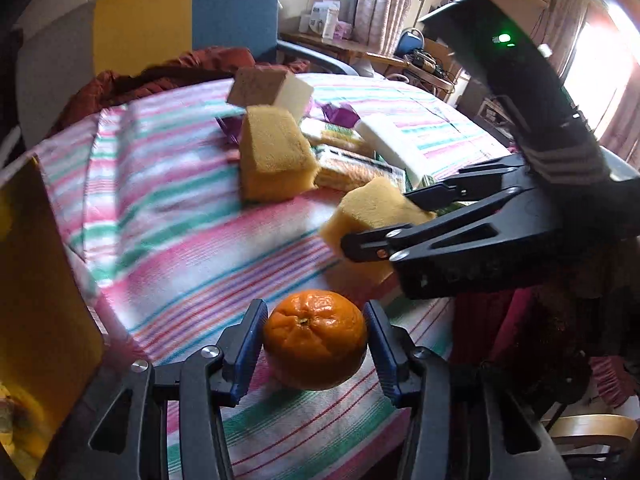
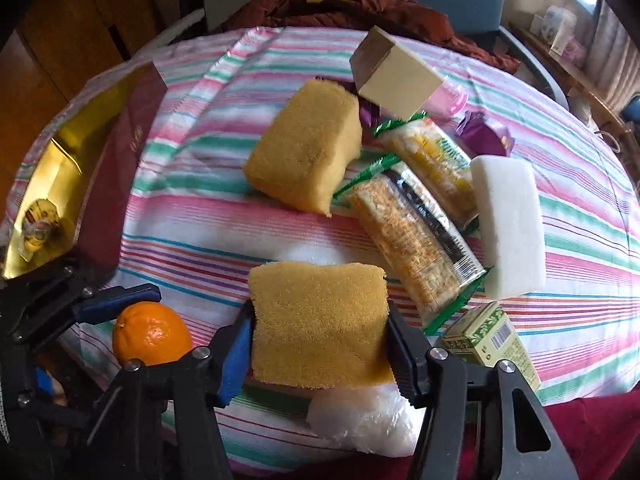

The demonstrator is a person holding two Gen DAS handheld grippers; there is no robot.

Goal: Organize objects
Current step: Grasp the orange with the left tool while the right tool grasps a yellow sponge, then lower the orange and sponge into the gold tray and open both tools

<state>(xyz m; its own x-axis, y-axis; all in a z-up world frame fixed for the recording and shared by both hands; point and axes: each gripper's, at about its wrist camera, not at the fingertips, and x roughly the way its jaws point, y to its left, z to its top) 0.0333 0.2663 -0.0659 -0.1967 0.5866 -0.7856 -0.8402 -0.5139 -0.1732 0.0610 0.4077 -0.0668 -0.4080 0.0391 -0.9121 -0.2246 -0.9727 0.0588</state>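
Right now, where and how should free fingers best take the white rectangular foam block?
Grip the white rectangular foam block across its two long sides near the middle, coming from above. It lies flat and long, its right side is clear, but the snack packet crowds its left.

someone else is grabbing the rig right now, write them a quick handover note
Left tool: shut on the orange, just above the striped cloth.
Right tool: shut on a yellow sponge, lifted.
On the cloth: a second yellow sponge, white sponge, two snack packs, tan box, green carton. Open red box at left.
Done: two items picked. Left: place both, sort the rest.
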